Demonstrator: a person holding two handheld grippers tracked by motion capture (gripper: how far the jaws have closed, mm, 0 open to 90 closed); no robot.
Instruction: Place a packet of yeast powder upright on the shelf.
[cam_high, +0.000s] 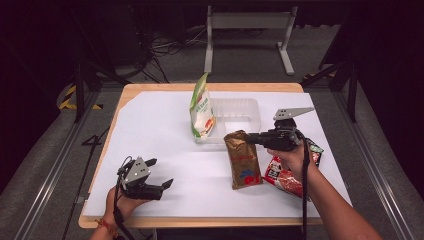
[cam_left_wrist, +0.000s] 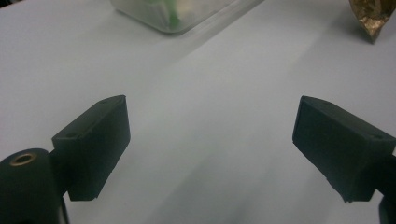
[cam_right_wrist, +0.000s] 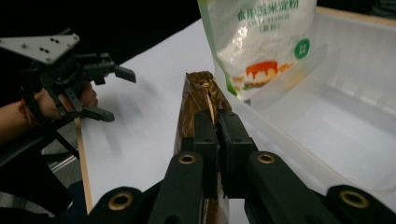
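transfer step: right gripper pinches the brown pouch by its top edge, beside the clear bin; next it likely lifts it in. left gripper rests wide open, empty.

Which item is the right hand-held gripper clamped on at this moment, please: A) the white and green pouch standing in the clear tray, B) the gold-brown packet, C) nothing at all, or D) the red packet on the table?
B: in the right gripper view the right hand-held gripper has its jaws pressed together on the top edge of the gold-brown packet, beside the clear tray.
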